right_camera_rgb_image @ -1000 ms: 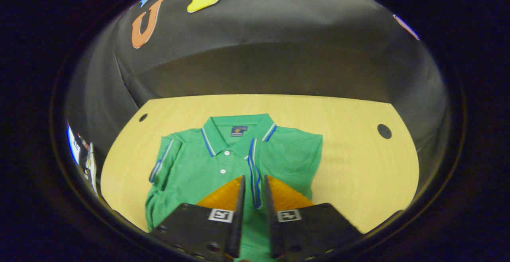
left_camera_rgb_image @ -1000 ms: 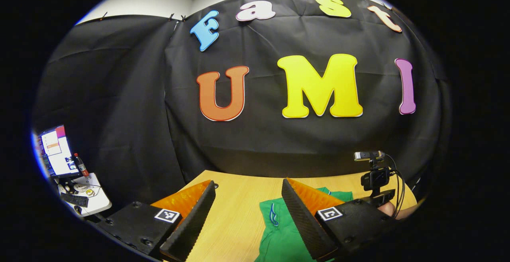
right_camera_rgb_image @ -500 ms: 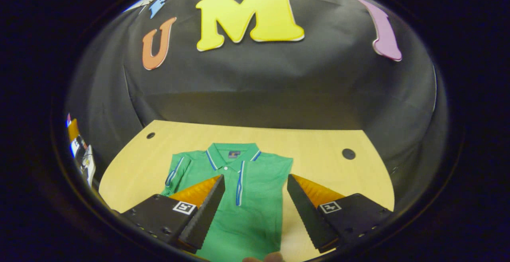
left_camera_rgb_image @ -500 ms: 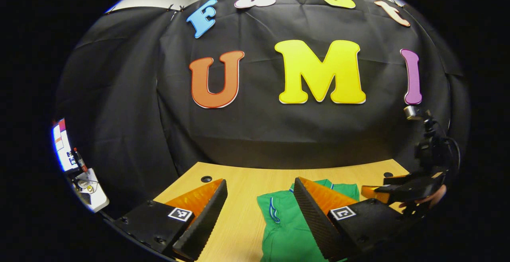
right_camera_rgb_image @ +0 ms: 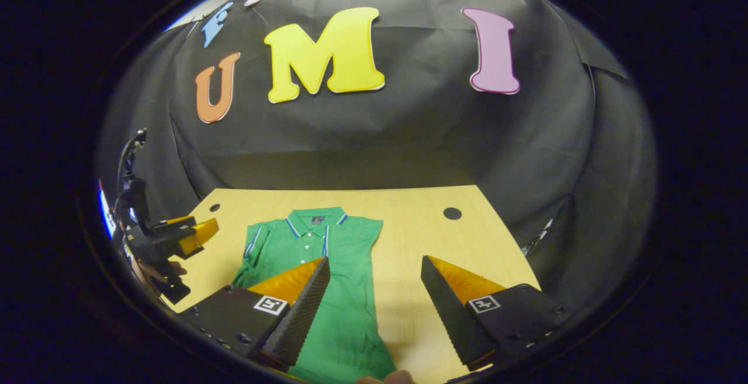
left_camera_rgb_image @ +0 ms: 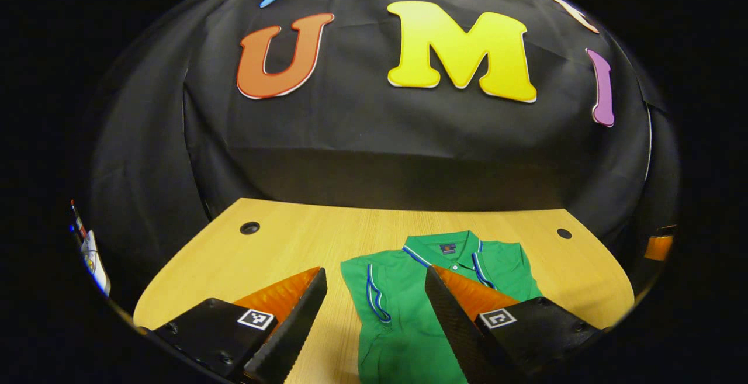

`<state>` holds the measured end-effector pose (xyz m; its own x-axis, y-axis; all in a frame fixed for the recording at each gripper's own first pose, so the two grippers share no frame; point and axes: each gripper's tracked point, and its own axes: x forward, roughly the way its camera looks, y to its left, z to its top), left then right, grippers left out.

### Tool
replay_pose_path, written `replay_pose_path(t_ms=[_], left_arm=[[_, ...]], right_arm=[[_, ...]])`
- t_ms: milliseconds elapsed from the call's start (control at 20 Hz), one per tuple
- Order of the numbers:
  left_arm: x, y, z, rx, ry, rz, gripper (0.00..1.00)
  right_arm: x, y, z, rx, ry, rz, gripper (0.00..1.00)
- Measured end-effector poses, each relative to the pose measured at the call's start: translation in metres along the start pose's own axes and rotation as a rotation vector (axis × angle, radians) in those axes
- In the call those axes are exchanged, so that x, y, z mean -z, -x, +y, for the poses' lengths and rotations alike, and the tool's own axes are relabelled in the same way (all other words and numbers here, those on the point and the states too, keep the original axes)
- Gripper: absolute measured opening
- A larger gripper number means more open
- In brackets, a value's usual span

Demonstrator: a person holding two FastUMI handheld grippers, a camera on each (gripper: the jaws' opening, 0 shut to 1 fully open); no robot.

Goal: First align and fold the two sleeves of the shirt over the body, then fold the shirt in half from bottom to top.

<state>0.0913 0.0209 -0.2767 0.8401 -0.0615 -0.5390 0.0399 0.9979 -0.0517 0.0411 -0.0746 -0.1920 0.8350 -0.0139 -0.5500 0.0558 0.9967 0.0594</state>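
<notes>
A green polo shirt (right_camera_rgb_image: 345, 267) with blue-and-white trim lies flat, collar toward the wall, on the wooden table (right_camera_rgb_image: 409, 238). Both of its short sleeves are turned in over the body. In the left gripper view the shirt (left_camera_rgb_image: 403, 308) lies between and beyond my fingers, and the left gripper (left_camera_rgb_image: 374, 270) hangs open above its left side with nothing held. My right gripper (right_camera_rgb_image: 374, 259) is open too, over the shirt's right edge and bare wood. The right gripper view also catches the left gripper (right_camera_rgb_image: 196, 233) at the table's left edge, held by a hand (right_camera_rgb_image: 166, 270).
The table has round cable holes near its back corners (left_camera_rgb_image: 249, 227) (left_camera_rgb_image: 564, 233) (right_camera_rgb_image: 452, 213). Black cloth wall stands right behind the table. Bare wood lies to the left (left_camera_rgb_image: 234, 267) and right (right_camera_rgb_image: 444, 244) of the shirt.
The right gripper, closed over the folded sleeve's striped cuff a second ago, has opened and pulled back to the right. The left gripper has drawn back and tilted down, staying open.
</notes>
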Motion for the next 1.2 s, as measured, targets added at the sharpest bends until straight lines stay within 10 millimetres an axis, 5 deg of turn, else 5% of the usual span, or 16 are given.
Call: replay_pose_path(t_ms=[400, 900, 1050, 1100, 1150, 1200], left_arm=[[0.066, -0.060, 0.004, 0.042, 0.020, 0.169, 1.00], [0.105, -0.083, -0.002, 0.082, 0.034, 0.291, 0.99], [0.104, -0.086, 0.003, 0.065, 0.020, 0.287, 0.72], [0.105, -0.086, 0.003, 0.065, 0.016, 0.292, 0.71], [0.106, -0.085, 0.004, 0.068, 0.007, 0.300, 0.49], [0.104, -0.085, 0.006, 0.071, -0.005, 0.303, 0.46]], right_arm=[[0.036, 0.016, -0.042, 0.095, -0.022, 0.076, 0.96], [0.056, -0.001, -0.049, 0.108, -0.055, 0.124, 0.96], [0.067, -0.006, -0.051, 0.114, -0.081, 0.152, 0.93], [0.069, -0.009, -0.052, 0.119, -0.089, 0.153, 0.96], [0.072, -0.011, -0.052, 0.116, -0.101, 0.158, 0.96], [0.076, -0.012, -0.052, 0.114, -0.107, 0.167, 0.96]])
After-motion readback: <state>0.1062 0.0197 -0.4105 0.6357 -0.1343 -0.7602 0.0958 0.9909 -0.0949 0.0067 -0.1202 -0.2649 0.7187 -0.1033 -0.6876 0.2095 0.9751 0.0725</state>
